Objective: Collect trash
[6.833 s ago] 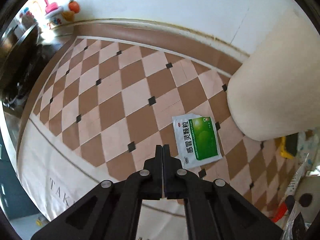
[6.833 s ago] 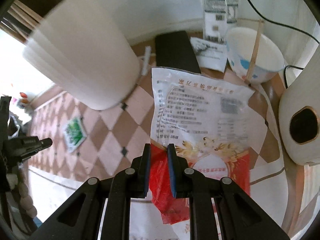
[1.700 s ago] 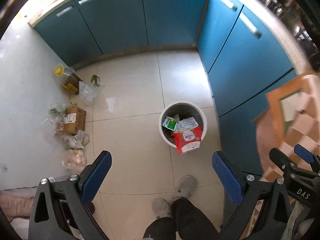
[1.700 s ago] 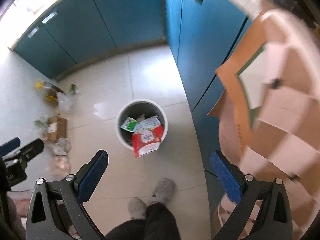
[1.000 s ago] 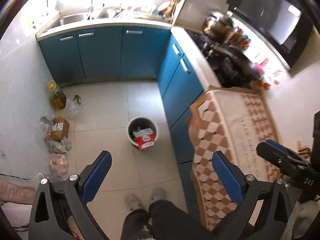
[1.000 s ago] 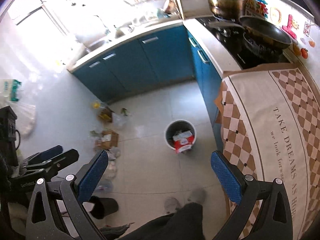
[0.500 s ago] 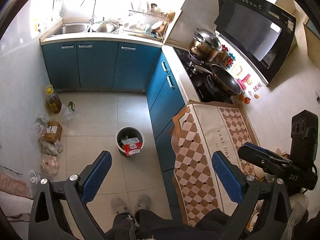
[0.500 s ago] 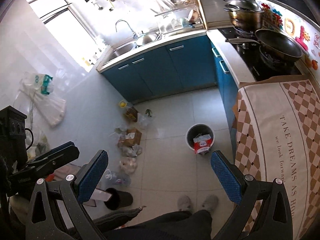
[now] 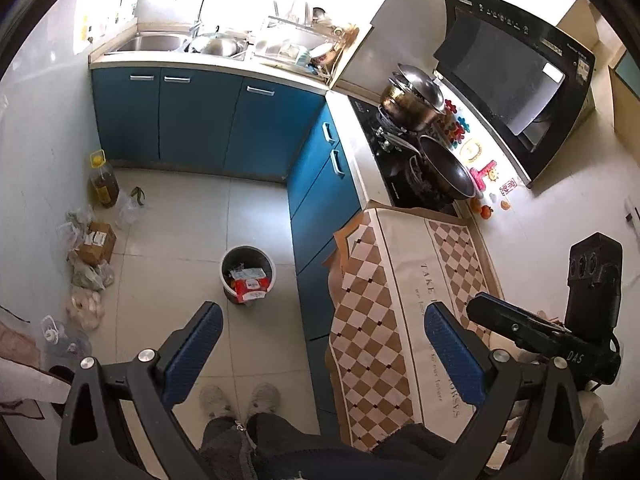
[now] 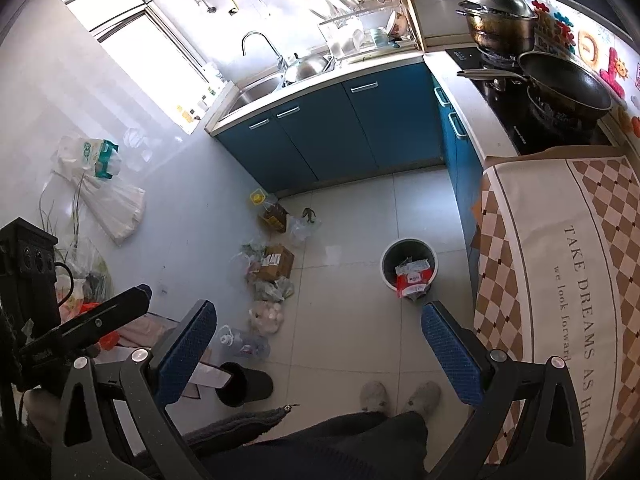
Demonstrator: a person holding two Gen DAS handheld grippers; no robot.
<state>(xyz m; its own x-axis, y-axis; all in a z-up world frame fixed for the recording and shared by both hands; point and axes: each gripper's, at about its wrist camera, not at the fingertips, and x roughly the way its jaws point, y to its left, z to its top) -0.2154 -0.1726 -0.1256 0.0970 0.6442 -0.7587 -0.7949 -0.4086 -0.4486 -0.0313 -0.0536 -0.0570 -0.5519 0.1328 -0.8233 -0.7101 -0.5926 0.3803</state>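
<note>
A grey round trash bin (image 9: pixel 249 276) stands on the floor next to the blue cabinets, with a red and white packet (image 9: pixel 250 285) and other wrappers inside. It also shows in the right wrist view (image 10: pixel 409 268), the red packet (image 10: pixel 412 280) hanging over its rim. My left gripper (image 9: pixel 320 344) is open and empty, held high above the floor. My right gripper (image 10: pixel 316 344) is open and empty, also high above the floor. The right gripper shows in the left wrist view (image 9: pixel 520 330).
A table with a checkered cloth (image 9: pixel 400 288) is at the right. Blue cabinets (image 9: pixel 208 120), a sink and a stove with pans (image 9: pixel 436 168) line the walls. Boxes, bags and bottles (image 10: pixel 268 268) lie on the floor at the left. My feet (image 9: pixel 240 400) are below.
Both grippers, shut 6.8 s ago, the right on a red bag, dropped the trash in the bin, stand open, and have risen higher, so the bin looks smaller.
</note>
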